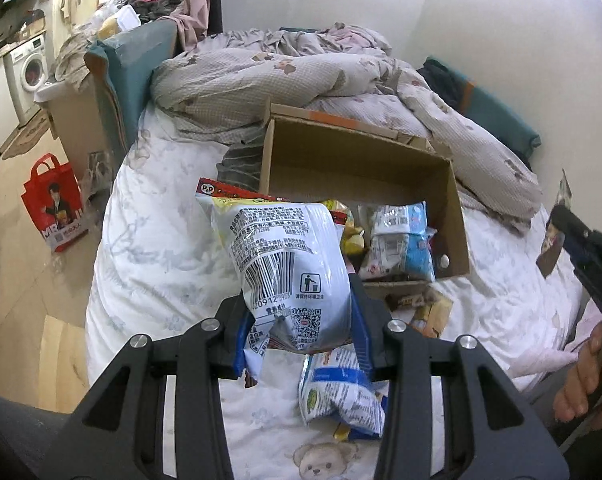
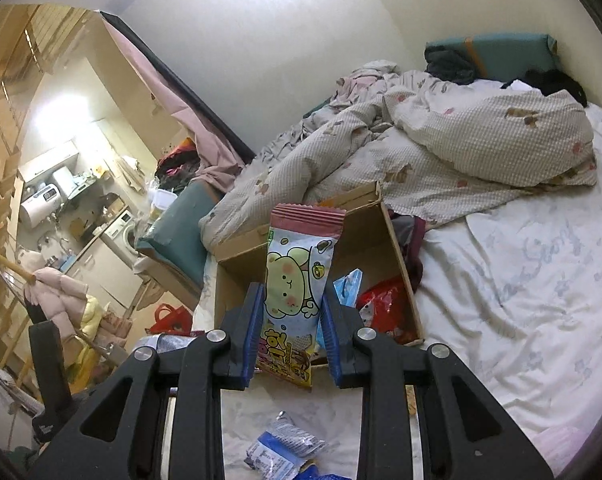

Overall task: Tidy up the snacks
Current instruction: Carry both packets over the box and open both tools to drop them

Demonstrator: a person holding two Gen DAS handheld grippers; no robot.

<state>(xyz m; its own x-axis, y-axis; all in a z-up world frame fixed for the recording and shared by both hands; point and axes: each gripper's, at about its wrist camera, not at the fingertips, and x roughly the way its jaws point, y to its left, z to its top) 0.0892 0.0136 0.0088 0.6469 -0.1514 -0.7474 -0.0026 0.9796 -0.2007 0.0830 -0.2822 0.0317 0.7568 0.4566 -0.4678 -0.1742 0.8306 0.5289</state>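
My left gripper (image 1: 301, 312) is shut on a large white snack bag (image 1: 285, 264) with a barcode, held above the bed just in front of the open cardboard box (image 1: 457, 216). The box holds several snack packs, among them a white-and-blue pack (image 1: 401, 240). My right gripper (image 2: 289, 316) is shut on a tall snack packet with a green cartoon animal (image 2: 297, 280), held upright in front of the same box (image 2: 397, 240). A red pack (image 2: 381, 304) lies inside the box. Loose packets lie on the sheet below both grippers (image 1: 341, 392) (image 2: 281, 448).
A rumpled checked quilt (image 1: 301, 76) lies behind the box. A small brown-and-yellow packet (image 1: 425, 308) lies beside the box's near corner. The bed's left edge drops to the floor with a red bag (image 1: 57, 204). The other hand and gripper (image 1: 589, 264) show at the right.
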